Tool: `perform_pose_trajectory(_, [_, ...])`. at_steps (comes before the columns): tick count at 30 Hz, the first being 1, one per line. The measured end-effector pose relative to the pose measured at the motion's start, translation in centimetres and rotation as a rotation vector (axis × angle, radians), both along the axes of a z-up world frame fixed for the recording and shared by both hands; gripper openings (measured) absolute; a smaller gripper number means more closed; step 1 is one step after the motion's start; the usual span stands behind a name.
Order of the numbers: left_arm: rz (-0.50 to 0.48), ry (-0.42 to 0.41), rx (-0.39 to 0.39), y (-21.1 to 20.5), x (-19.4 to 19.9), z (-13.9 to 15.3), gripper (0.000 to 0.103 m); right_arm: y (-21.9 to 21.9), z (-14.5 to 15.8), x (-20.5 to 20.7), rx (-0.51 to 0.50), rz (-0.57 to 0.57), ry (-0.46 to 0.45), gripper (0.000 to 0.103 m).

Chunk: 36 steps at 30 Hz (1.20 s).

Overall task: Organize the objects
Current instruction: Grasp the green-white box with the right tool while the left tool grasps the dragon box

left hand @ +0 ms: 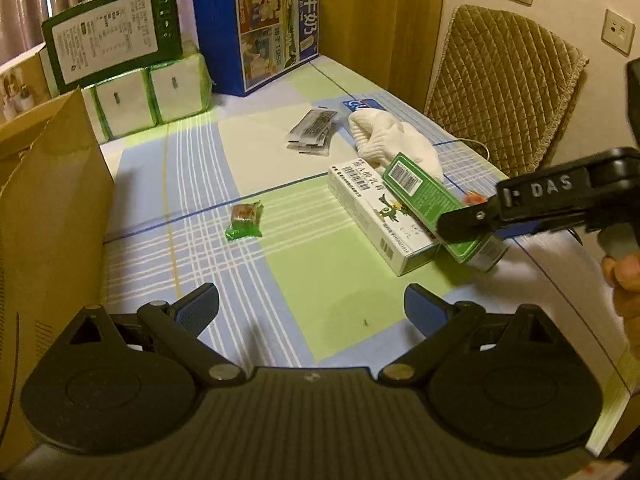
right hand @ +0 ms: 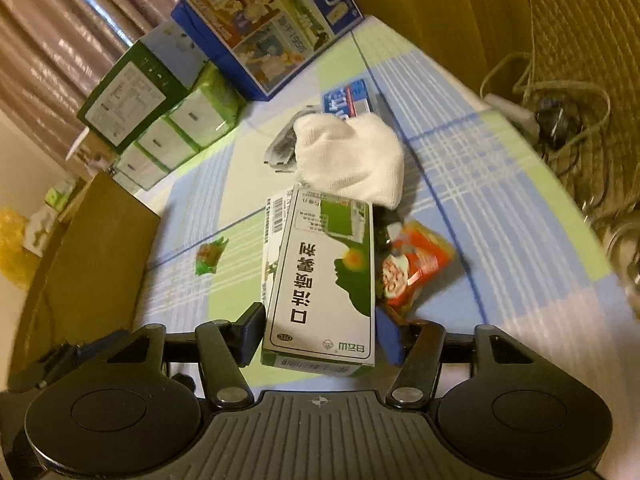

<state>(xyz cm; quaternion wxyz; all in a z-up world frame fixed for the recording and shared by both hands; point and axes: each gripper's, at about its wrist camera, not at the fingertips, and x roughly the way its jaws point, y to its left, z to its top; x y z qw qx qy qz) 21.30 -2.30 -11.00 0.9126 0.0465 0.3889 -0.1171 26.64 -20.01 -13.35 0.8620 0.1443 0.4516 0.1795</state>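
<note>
My right gripper (right hand: 320,336) is shut on the near end of a green and white medicine box (right hand: 324,280). In the left wrist view that box (left hand: 428,196) leans tilted across a longer white box (left hand: 372,212), with the right gripper (left hand: 460,226) clamped on its low end. A white cloth (right hand: 352,156) lies just beyond both boxes, and an orange snack packet (right hand: 412,268) lies right of the held box. A small green candy (left hand: 245,220) sits alone on the checked tablecloth. My left gripper (left hand: 310,308) hovers open over the cloth, holding nothing.
An open cardboard box (left hand: 48,200) stands at the left edge. At the back are a blue milk carton case (left hand: 260,24), tissue packs (left hand: 152,96) under a green box (left hand: 112,40), grey sachets (left hand: 312,132) and a blue box (right hand: 348,100). A padded chair (left hand: 504,92) and cables (right hand: 560,120) are on the right.
</note>
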Motion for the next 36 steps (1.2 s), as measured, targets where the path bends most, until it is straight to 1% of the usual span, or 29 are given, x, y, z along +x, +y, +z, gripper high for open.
perform_pose_trajectory(1, [0.004, 0.005, -0.006, 0.1, 0.1, 0.0, 0.097, 0.4, 0.5, -0.3, -0.053, 0.012, -0.035, 0.054])
perform_pose_trajectory(3, [0.007, 0.010, -0.012, 0.2, 0.1, -0.1, 0.097, 1.5, 1.2, -1.1, -0.207, 0.052, -0.120, 0.053])
perform_pose_trajectory(5, [0.006, 0.012, -0.006, 0.1, 0.1, -0.2, 0.097, 2.5, 1.2, -1.7, -0.333, 0.094, -0.171, 0.053])
perform_pose_trajectory(8, [0.005, 0.013, -0.003, 0.1, 0.1, -0.2, 0.097, 3.4, 0.6, -2.1, -0.430, 0.141, -0.184, 0.053])
perform_pose_trajectory(9, [0.007, 0.015, -0.003, 0.1, 0.1, -0.2, 0.097, 3.6, 0.3, -2.1, -0.440, 0.154, -0.184, 0.053])
perform_pose_trajectory(11, [0.010, 0.017, -0.003, 0.2, 0.2, -0.3, 0.097, 3.5, 0.2, -2.3, -0.404, 0.187, -0.184, 0.053])
perform_pose_trajectory(13, [0.014, 0.017, -0.002, 0.2, 0.2, -0.4, 0.097, 3.2, 0.2, -2.3, -0.312, 0.219, -0.154, 0.053])
perform_pose_trajectory(14, [0.014, 0.017, -0.001, 0.2, 0.2, -0.4, 0.097, 3.3, 0.2, -2.2, -0.281, 0.225, -0.140, 0.052])
perform_pose_trajectory(15, [0.014, 0.017, 0.003, 0.2, 0.2, -0.4, 0.097, 3.2, 0.2, -2.2, -0.275, 0.229, -0.138, 0.052])
perform_pose_trajectory(18, [0.008, 0.015, 0.013, -0.1, 0.3, -0.7, 0.097, 3.1, 0.4, -2.1, -0.308, 0.213, -0.151, 0.052])
perform_pose_trajectory(20, [0.002, 0.010, 0.011, -0.4, 0.6, -0.9, 0.096, 2.8, 0.5, -2.0, -0.304, 0.202, -0.145, 0.052])
perform_pose_trajectory(22, [-0.006, -0.001, 0.003, -0.9, 1.0, -1.1, 0.093, 2.6, 0.5, -1.9, -0.297, 0.202, -0.138, 0.053])
perform_pose_trajectory(24, [-0.020, -0.017, -0.006, -1.5, 1.4, -1.3, 0.092, 2.6, 0.4, -2.1, -0.311, 0.210, -0.144, 0.053])
perform_pose_trajectory(26, [-0.024, -0.028, -0.016, -1.9, 1.9, -1.5, 0.089, 2.5, 0.2, -2.2, -0.333, 0.224, -0.139, 0.053])
perform_pose_trajectory(28, [-0.023, -0.035, -0.021, -2.2, 2.3, -1.9, 0.081, 2.3, 0.1, -2.1, -0.347, 0.211, -0.136, 0.053])
perform_pose_trajectory(32, [-0.032, -0.034, -0.022, -2.8, 3.1, -2.6, 0.074, 1.9, -0.1, -2.2, -0.358, 0.223, -0.119, 0.053])
perform_pose_trajectory(35, [-0.051, -0.042, -0.005, -3.5, 3.4, -3.0, 0.066, 1.6, -0.2, -2.1, -0.343, 0.223, -0.110, 0.053])
perform_pose_trajectory(36, [-0.060, -0.046, 0.002, -3.7, 3.5, -3.1, 0.061, 1.5, -0.2, -2.1, -0.333, 0.219, -0.106, 0.053])
